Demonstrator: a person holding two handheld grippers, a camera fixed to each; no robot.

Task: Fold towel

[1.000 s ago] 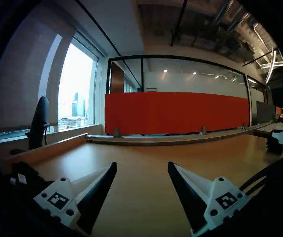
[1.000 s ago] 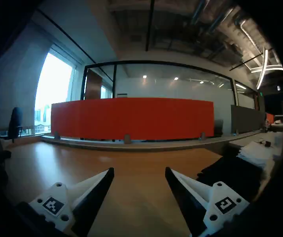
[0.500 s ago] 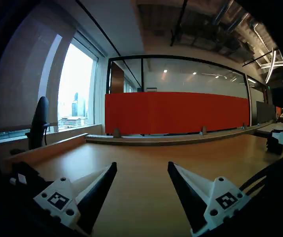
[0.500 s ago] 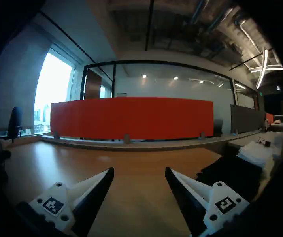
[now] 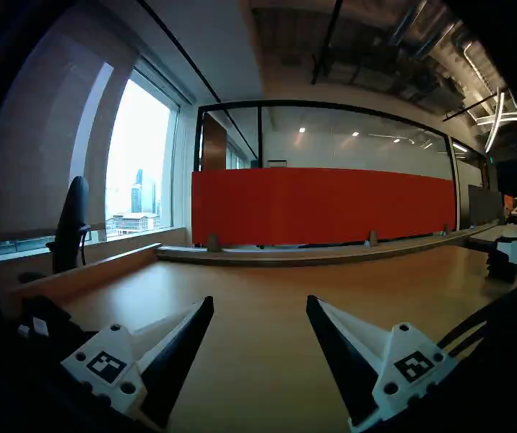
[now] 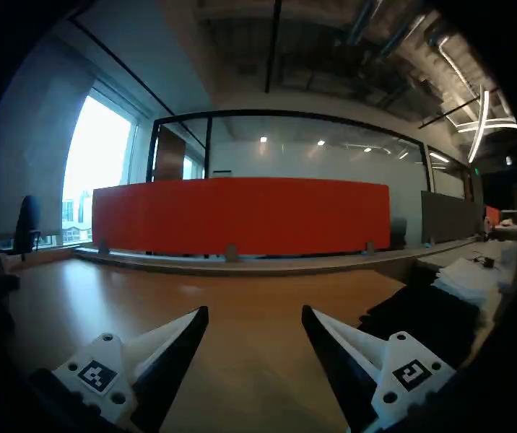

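So, left gripper view. The left gripper [image 5: 258,299] sits low over a bare orange-brown wooden tabletop [image 5: 273,281]. Its white fingers are spread wide with nothing between them, and no cloth lies under it. A small dark-and-white shape [image 5: 505,261] at the far right edge is too small to identify. Likely risk: the towel seems to lie off to the right, so this claw must cross well over, and a low sweep could scrape its tips on the wood. Room: a long red partition panel [image 5: 323,206] stands along the desk's far edge with a glass wall [image 5: 352,141] behind it. A bright window [image 5: 139,173] and a black office chair [image 5: 71,224] are on the left, and exposed pipes run overhead.

Right gripper view. The right gripper [image 6: 254,309] is likewise released and empty, low above the same wood. A black crumpled towel [image 6: 424,317] lies on the table near the right finger; I cannot tell whether they touch. Beyond it sits a stack of white folded cloths [image 6: 468,278]. Folding looks not yet begun. Risks, as I judge them: pinching a bunched layer rather than a corner would lift the heap in a lump, and dragging it could knock the white stack. The surface looks polished, so cloth may slide during a fold. The red panel and a grey partition [image 6: 446,216] close the background.
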